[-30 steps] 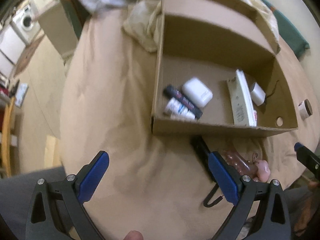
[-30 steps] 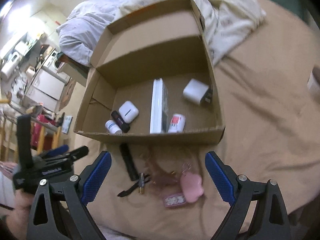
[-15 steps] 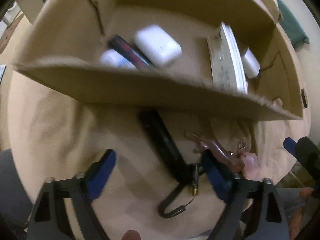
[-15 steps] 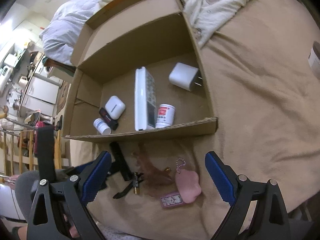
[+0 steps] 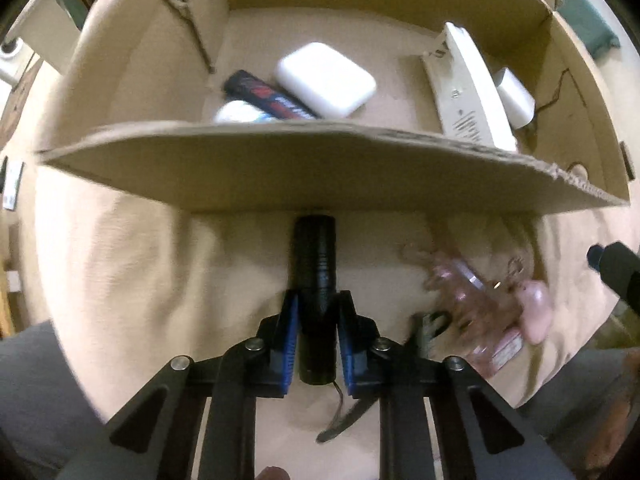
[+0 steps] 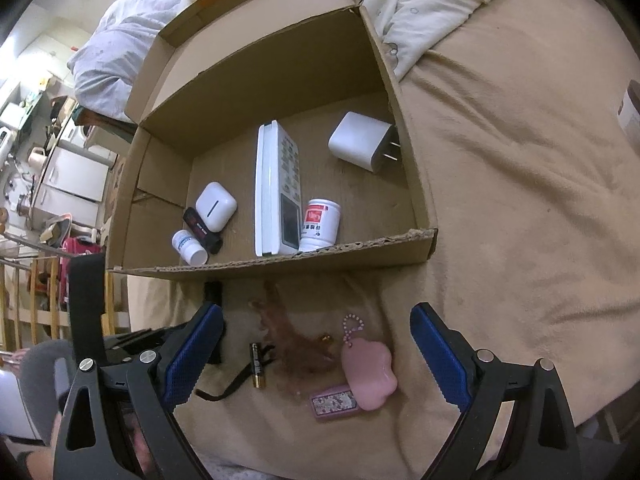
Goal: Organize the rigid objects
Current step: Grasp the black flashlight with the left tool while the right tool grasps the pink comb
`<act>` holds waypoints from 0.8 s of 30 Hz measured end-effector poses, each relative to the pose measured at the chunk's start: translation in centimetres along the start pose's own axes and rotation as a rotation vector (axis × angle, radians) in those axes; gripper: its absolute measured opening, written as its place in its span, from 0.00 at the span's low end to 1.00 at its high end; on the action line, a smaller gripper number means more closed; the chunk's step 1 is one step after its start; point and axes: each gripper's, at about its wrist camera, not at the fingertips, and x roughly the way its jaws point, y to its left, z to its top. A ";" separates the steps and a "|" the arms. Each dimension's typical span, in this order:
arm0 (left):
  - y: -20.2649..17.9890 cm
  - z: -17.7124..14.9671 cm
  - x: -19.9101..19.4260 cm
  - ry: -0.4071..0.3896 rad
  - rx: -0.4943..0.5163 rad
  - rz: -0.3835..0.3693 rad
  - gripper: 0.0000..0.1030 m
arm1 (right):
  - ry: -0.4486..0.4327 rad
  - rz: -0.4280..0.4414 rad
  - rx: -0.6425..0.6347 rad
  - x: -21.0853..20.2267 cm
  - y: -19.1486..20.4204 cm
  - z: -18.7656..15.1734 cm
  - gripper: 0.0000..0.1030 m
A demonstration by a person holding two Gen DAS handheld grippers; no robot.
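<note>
My left gripper (image 5: 316, 312) is shut on a black flashlight (image 5: 315, 264) that lies on the tan blanket just in front of the cardboard box (image 5: 280, 168). The flashlight's tip also shows in the right wrist view (image 6: 213, 291). The box (image 6: 424, 208) holds a white earbud case (image 6: 216, 206), a white remote (image 6: 276, 184), a white charger (image 6: 364, 140), two small white bottles (image 6: 320, 224) and a black tube (image 6: 202, 232). My right gripper (image 6: 316, 340) is open above a brown hair claw (image 6: 288, 340), a battery (image 6: 257, 364) and a pink keychain (image 6: 368, 368).
A glittery pink case (image 6: 334, 402) lies by the keychain. Cream and white bedding (image 6: 432, 4) is piled behind the box. A brown-topped jar (image 6: 630, 112) stands at the far right. Kitchen furniture (image 6: 64, 176) shows beyond the bed's left edge.
My left gripper moved down and forward to the flashlight and closed on it. My right gripper shifted slightly closer to the box and stayed open.
</note>
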 end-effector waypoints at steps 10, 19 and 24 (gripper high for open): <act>3.3 0.1 -1.3 0.030 0.063 0.044 0.17 | 0.032 0.058 -0.044 0.5 0.9 0.0 0.97; 5.5 0.3 0.8 0.060 0.027 0.037 0.16 | 0.179 -0.046 -0.232 5.3 3.9 -0.5 0.56; 5.5 0.0 0.9 0.052 0.032 0.042 0.16 | 0.239 -0.159 -0.372 7.8 6.0 -1.7 0.57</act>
